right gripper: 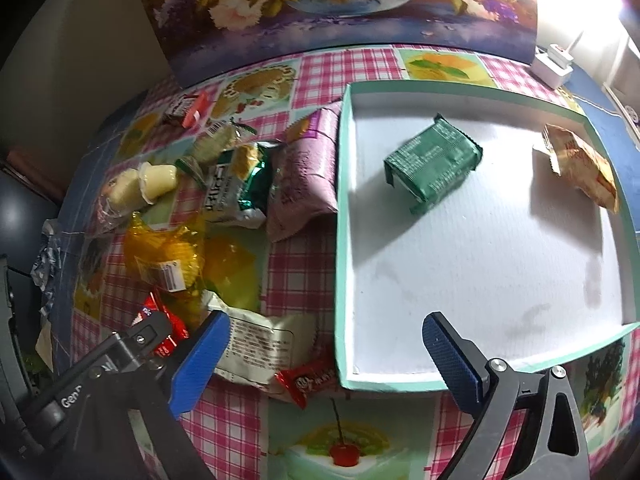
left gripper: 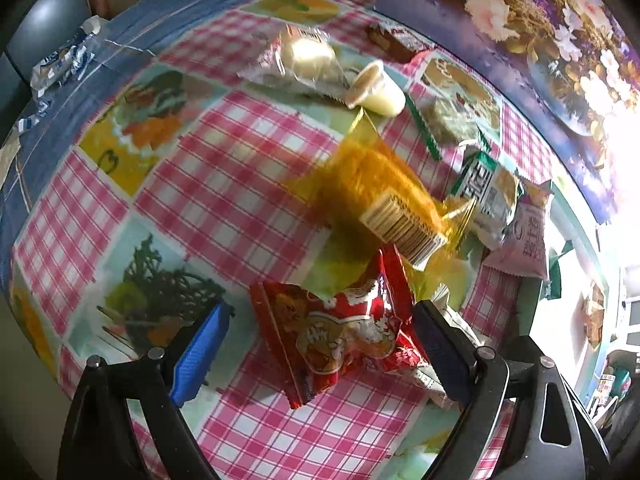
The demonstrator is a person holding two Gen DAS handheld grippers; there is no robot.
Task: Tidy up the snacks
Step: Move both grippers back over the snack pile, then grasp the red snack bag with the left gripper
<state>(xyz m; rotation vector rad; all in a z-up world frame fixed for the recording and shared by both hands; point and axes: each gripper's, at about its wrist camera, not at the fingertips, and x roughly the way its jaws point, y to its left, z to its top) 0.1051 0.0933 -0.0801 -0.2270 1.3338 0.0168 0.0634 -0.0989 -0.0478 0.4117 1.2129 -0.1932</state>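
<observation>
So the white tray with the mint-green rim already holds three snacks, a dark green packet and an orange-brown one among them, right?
Not quite: the white tray with the mint-green rim holds two snacks, not three, only the dark green packet and the orange-brown one. The right wrist view shows this.

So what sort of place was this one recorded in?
Most likely a home dining or kitchen table. A pink checked oilcloth printed with fruit and desserts covers it, a framed painting of flowers in a vase leans behind, and loose snack packets lie beside a shallow mint-rimmed cardboard tray.
</observation>
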